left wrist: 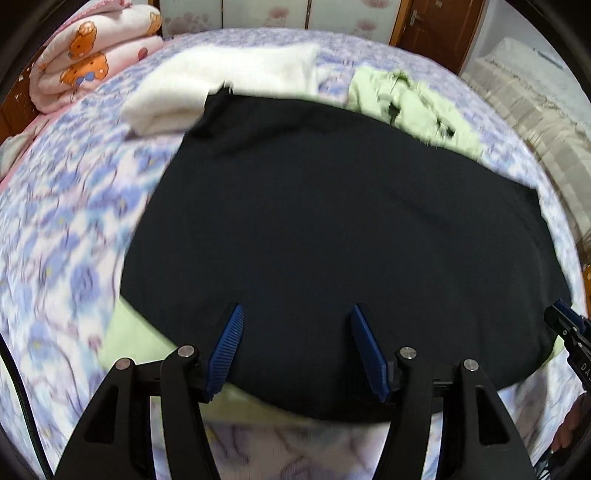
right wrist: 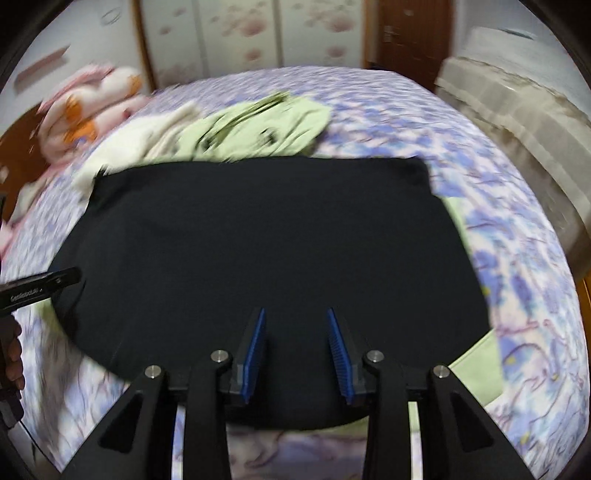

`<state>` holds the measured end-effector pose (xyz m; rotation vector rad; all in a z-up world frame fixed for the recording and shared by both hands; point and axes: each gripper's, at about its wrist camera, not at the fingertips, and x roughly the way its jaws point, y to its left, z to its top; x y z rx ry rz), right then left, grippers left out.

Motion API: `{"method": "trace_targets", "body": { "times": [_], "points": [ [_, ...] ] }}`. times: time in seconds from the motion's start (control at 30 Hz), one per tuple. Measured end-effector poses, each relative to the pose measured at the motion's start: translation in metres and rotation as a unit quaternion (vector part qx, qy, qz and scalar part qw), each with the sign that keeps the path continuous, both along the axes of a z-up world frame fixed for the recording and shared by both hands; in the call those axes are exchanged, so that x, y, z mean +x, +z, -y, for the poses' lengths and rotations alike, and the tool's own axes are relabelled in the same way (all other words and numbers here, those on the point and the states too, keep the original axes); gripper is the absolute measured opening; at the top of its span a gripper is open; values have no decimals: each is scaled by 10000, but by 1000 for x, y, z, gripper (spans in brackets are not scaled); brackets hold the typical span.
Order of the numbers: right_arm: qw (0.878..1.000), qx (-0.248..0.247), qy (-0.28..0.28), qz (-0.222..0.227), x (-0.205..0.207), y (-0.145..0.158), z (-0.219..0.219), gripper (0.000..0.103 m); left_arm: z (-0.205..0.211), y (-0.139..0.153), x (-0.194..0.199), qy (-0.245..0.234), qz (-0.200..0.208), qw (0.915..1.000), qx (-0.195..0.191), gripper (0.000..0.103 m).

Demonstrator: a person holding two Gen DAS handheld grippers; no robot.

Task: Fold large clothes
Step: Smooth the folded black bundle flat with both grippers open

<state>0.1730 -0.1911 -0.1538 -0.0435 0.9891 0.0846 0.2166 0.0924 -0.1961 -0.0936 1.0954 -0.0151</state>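
Here, the black garment (left wrist: 332, 229) is lying spread flat across the near side of the bed (left wrist: 66, 240), while the left gripper (left wrist: 297, 314) and right gripper (right wrist: 295, 314) are hovering over its near edge, fingers parted and empty.

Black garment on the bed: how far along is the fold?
Done: the black fabric garment lies flat as a smooth rectangle on the floral bedsheet, over a pale green cloth. In hand: nothing; left gripper and right gripper are open above it. Left: the crumpled light green garment looks unfolded.

Bear-print quilt (left wrist: 74, 70), wooden door (left wrist: 432, 26), floral wardrobe (right wrist: 258, 33).
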Motion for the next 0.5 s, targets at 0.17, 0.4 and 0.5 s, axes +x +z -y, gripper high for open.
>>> {"method": "trace_targets", "body": {
  "times": [0.17,0.4,0.5],
  "points": [
    [9985,-224,-392,-308,-3,-24,27,35,-10,-8,-20,112,92,9995,275,59],
    [9913,-285,-1183,-497,-13,-28,100,35,-36,-9,-30,396,19,9983,437,69],
    [9905,-106,-1239,-588,-18,-31,106,35,-43,-11,-33,445,-1,9985,332,69]
  ]
}}
